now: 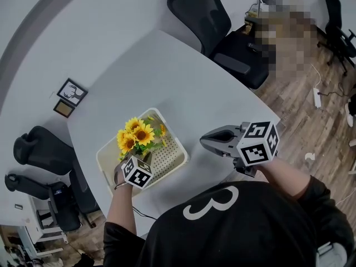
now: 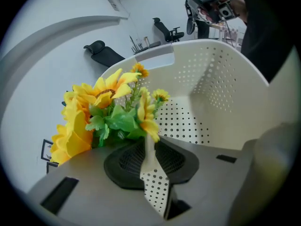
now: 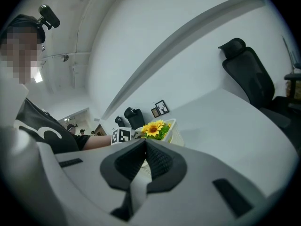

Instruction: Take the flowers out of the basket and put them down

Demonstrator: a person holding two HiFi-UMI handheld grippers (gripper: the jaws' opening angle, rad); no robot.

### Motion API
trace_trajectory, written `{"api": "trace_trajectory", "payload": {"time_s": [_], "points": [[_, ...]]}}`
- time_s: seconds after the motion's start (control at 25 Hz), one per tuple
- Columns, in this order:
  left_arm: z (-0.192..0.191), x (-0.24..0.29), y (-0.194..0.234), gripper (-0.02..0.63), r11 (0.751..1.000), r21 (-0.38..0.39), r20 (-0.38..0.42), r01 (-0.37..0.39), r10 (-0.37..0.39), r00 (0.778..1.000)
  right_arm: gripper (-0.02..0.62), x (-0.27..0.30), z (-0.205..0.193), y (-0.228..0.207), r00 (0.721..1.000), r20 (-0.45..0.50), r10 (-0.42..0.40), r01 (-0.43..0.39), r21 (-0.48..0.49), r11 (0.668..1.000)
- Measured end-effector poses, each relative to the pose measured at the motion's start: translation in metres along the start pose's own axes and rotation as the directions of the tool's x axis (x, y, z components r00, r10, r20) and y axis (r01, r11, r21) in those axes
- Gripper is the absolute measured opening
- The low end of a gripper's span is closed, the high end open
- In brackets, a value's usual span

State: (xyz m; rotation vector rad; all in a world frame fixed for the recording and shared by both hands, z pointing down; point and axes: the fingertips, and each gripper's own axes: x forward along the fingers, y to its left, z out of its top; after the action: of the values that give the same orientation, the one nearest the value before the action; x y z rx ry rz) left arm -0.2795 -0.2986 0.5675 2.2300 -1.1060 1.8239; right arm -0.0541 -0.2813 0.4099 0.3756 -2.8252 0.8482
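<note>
Left gripper [image 2: 147, 144]: jaws nearly together, we see only a thin slit. At the tips they pinch a pale stalk [image 2: 149, 150] that runs up into the flowers [image 2: 101, 112]. It's a sunflower bunch, yellow heads over green leaves, sitting right at the jaw tips and fanning up and to the left in the left gripper view. The perforated floor shows through the lower part of the slit. The gripper points steeply down inside the cream basket [image 2: 225, 79], dotted wall curving round on its right. Flowers aren't out yet: in the head view they stand inside the basket toward its far side, with the left gripper at their base. Right gripper [image 3: 146, 144]: jaws closed, pads meeting at the tips, nothing between them. It's held roughly level to the right of the basket, clear of it and aimed toward it. We can't tell whether it touches the surface. The basket sits on the white table [image 1: 183, 77], near the person's edge. Beyond the far corner there's a black office chair [image 1: 214, 21], and two small picture frames [image 1: 71, 92] sit off the table's left side.
</note>
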Motion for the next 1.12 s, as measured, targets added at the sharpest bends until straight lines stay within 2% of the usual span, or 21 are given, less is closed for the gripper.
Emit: {"api": "trace_trajectory", "payload": {"time_s": [0.12, 0.4, 0.6, 0.8, 1.12], "points": [[0.002, -0.008, -0.001, 0.075, 0.999, -0.032, 0.016, -0.007, 0.007, 1.000, 0.008, 0.000, -0.002, 0.000, 1.000, 0.001, 0.004, -0.004, 0.017, 1.000], [0.003, -0.034, 0.001, 0.074, 0.996, -0.045, 0.039, -0.076, 0.078, 0.996, 0.008, 0.006, -0.004, 0.005, 1.000, 0.017, 0.005, -0.005, 0.024, 1.000], [0.008, -0.070, 0.002, 0.074, 0.992, -0.052, 0.089, -0.113, 0.117, 0.989, 0.008, 0.015, -0.004, 0.029, 0.999, 0.034, 0.004, -0.004, 0.009, 1.000], [0.018, -0.117, 0.008, 0.074, 0.984, -0.035, 0.177, -0.175, 0.179, 0.968, 0.008, 0.027, -0.001, 0.060, 0.999, 0.048, 0.011, -0.010, -0.017, 1.000], [0.017, -0.190, -0.015, 0.074, 0.969, -0.002, 0.286, -0.246, 0.236, 0.929, 0.008, 0.034, -0.011, 0.122, 0.997, 0.083, 0.005, -0.002, -0.038, 0.999]]}}
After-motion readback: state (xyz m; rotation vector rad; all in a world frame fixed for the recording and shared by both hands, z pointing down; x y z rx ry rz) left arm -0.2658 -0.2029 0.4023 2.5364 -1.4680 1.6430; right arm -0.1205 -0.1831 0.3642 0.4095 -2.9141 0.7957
